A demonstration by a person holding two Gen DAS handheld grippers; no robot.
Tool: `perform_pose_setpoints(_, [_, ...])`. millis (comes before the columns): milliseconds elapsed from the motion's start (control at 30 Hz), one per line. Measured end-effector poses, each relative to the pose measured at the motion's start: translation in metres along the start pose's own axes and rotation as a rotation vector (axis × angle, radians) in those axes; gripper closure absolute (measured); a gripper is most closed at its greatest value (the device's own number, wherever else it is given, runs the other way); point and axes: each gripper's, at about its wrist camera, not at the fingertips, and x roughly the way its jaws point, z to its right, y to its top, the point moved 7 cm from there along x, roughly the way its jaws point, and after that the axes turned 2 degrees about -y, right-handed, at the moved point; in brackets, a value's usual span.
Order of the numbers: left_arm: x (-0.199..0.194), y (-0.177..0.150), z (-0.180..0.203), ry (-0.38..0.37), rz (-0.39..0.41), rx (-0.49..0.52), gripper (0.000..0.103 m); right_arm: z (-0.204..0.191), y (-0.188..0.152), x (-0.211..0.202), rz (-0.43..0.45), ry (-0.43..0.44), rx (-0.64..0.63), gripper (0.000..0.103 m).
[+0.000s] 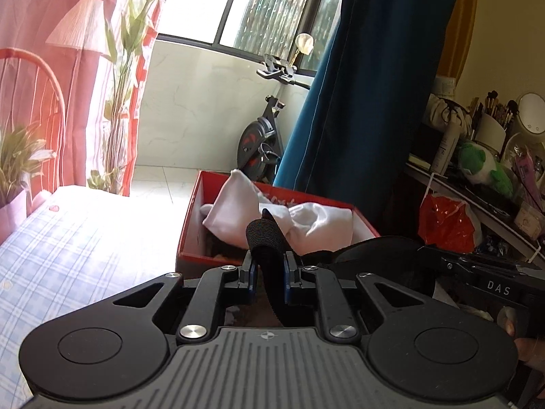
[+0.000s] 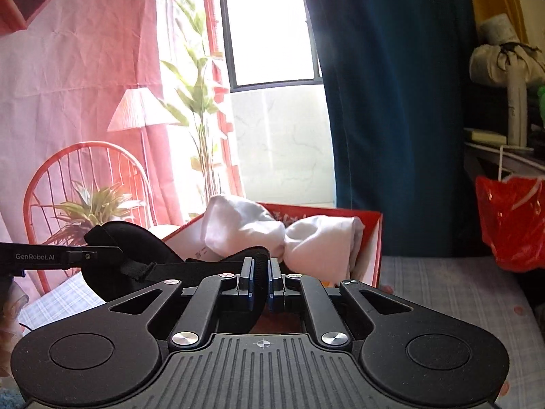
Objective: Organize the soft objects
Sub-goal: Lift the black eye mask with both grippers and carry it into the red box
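Both jaws clenched on one black elastic strap (image 1: 264, 238): left gripper (image 1: 269, 274), right gripper (image 2: 260, 274), held taut between them just before the red box (image 1: 194, 211) of white cloth (image 1: 306, 218) on the bed

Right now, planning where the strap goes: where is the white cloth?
The white cloth lies bunched in the red box on the checked bedsheet, centre of both views, before the blue curtain.

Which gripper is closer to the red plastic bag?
Right. The right gripper has the red plastic bag off to its right. The left gripper is farther away, beyond the right one. Both pinch the same black strap.
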Motion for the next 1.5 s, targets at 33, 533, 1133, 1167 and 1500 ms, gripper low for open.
perform_pose_setpoints(33, [0.005, 0.007, 0.001, 0.001, 0.005, 0.008, 0.087, 0.002, 0.007, 0.005, 0.008, -0.007, -0.010, 0.096])
perform_pose_setpoints(533, [0.078, 0.046, 0.002, 0.036, -0.085, 0.070, 0.087, 0.030, 0.043, 0.084, -0.040, -0.085, -0.059, 0.096])
perform_pose_setpoints(1133, [0.115, 0.030, -0.014, 0.046, -0.236, 0.095, 0.087, 0.048, 0.011, 0.124, -0.154, -0.130, -0.030, 0.096])
perform_pose_setpoints(1167, [0.116, 0.029, -0.015, 0.047, -0.241, 0.093, 0.087, 0.048, 0.009, 0.125, -0.162, -0.129, -0.033, 0.096])
perform_pose_setpoints(1500, [0.128, 0.023, -0.027, 0.057, -0.295, 0.071, 0.086, 0.046, 0.000, 0.136, -0.202, -0.123, -0.032, 0.096])
